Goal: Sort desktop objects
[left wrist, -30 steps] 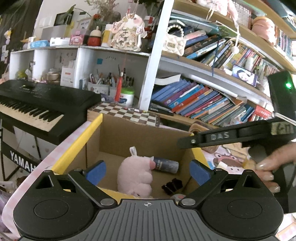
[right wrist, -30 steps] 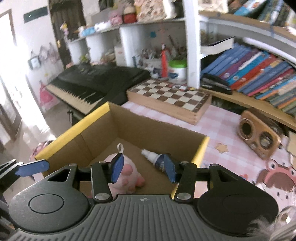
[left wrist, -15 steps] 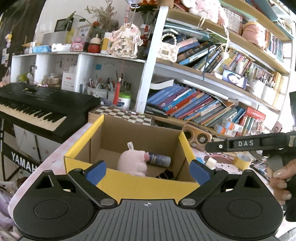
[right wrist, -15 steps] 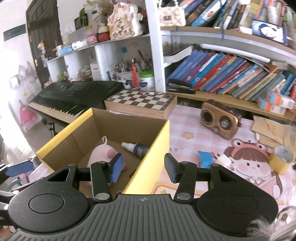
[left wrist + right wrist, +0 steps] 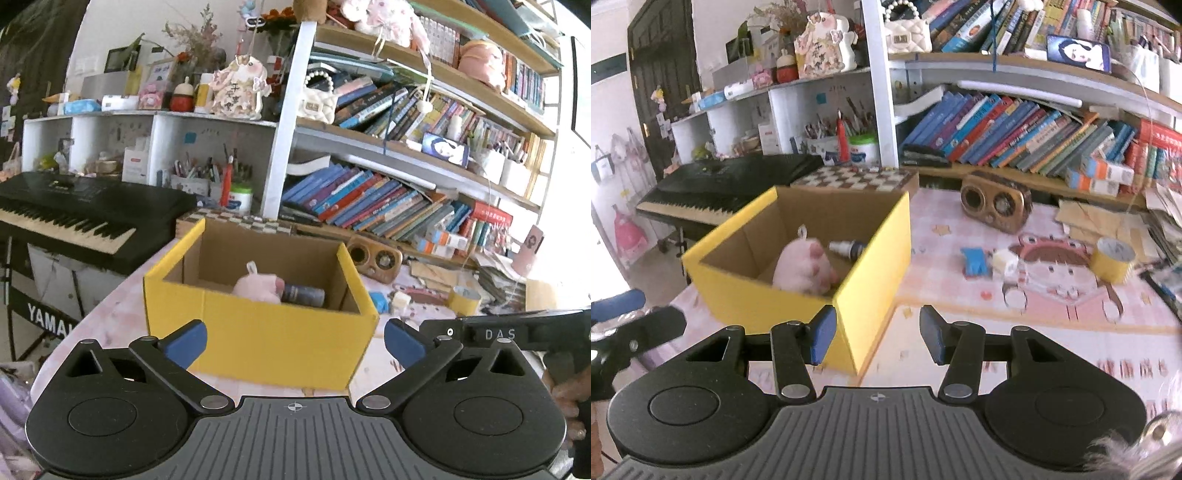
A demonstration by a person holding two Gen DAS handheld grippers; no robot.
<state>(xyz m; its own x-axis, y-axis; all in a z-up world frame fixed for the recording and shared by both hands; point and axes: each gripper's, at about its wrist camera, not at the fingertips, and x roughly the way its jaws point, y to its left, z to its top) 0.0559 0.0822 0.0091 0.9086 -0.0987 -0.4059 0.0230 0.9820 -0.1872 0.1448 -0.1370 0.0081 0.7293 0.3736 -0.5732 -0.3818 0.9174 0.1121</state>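
Hovering short of box (image 5: 258, 332), left hand-held gripper (image 5: 293, 341) empty, jaws opening; right hand-held gripper (image 5: 875, 338) part-spread, empty. Plush (image 5: 803, 267), bottle (image 5: 847, 248) boxed. Next: steer right toward blue item (image 5: 975, 261) on counter (image 5: 960, 295), straddle squarely, then pinch

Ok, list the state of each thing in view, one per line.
Box: open-topped, upright on the table.
Plush: inside the box.
Bottle: lying on its side in the box.
Tape roll: on the table, outside the box.
Left gripper: jaws opening, empty.
Right gripper: open, empty.
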